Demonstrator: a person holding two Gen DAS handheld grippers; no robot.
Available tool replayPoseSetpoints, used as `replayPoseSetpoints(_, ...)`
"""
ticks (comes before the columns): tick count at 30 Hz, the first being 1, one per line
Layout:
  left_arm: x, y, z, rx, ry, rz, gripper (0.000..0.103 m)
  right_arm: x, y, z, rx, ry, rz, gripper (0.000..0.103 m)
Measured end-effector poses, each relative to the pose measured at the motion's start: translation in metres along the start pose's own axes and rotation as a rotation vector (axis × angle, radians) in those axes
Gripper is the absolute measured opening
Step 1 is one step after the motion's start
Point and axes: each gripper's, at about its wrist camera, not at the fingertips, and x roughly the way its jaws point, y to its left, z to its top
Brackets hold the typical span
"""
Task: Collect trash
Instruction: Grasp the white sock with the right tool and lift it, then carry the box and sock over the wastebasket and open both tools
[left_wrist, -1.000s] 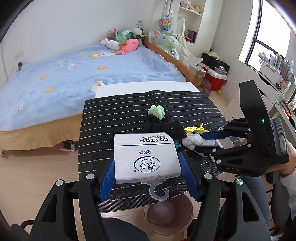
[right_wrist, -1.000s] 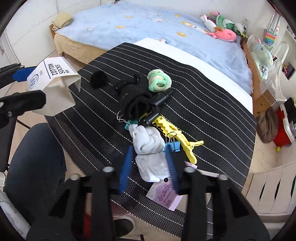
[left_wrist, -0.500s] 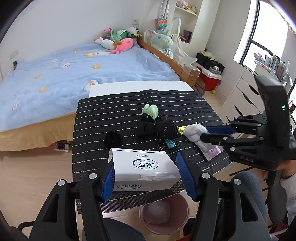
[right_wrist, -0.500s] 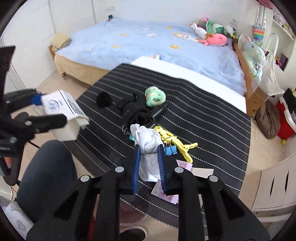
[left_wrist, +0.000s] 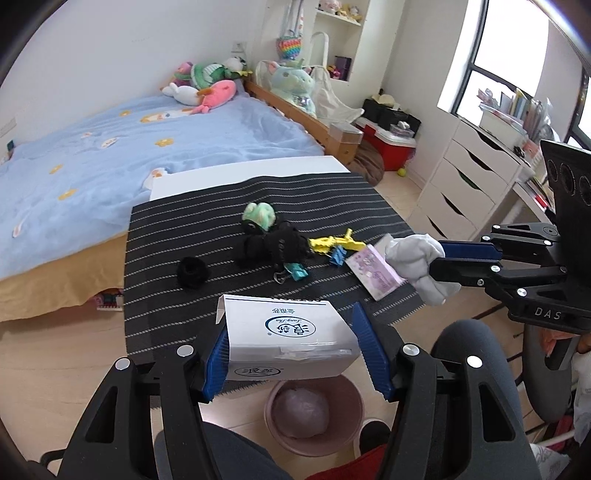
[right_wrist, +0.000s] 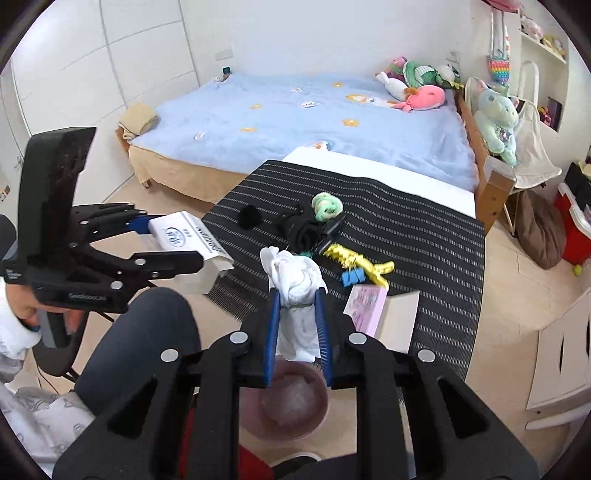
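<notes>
My left gripper (left_wrist: 293, 354) is shut on a white cardboard sock box (left_wrist: 291, 341), held above the near table edge over a pink trash bin (left_wrist: 314, 413). It also shows in the right wrist view (right_wrist: 184, 236). My right gripper (right_wrist: 297, 325) is shut on a crumpled white tissue wad (right_wrist: 295, 280), held above the bin (right_wrist: 295, 402). The wad also shows in the left wrist view (left_wrist: 417, 258). A pink card (left_wrist: 373, 271) lies on the black striped mat (left_wrist: 184, 229).
On the mat lie black socks (left_wrist: 277, 245), a black ball (left_wrist: 192, 271), a green hair tie (left_wrist: 260, 214), a yellow clip (left_wrist: 332, 242) and blue binder clips (left_wrist: 338, 254). A blue bed (left_wrist: 110, 155) lies behind. White drawers (left_wrist: 461, 192) stand right. My knees are below.
Both grippers lifted their loads off the mat and drew back toward me, over the bin. The right gripper closed on the tissue wad and raised it.
</notes>
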Motion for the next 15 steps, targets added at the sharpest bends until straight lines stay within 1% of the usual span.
replayPoseSetpoints(9,0.0,-0.028,-0.025,0.064,0.053,-0.063,0.06,-0.02,0.007,-0.037,0.057,-0.004,-0.004,0.019)
replayPoseSetpoints(15,0.005,-0.041,-0.036,0.09,0.079,-0.101,0.062,-0.025,0.004,-0.049,0.083,0.003,-0.005,0.019)
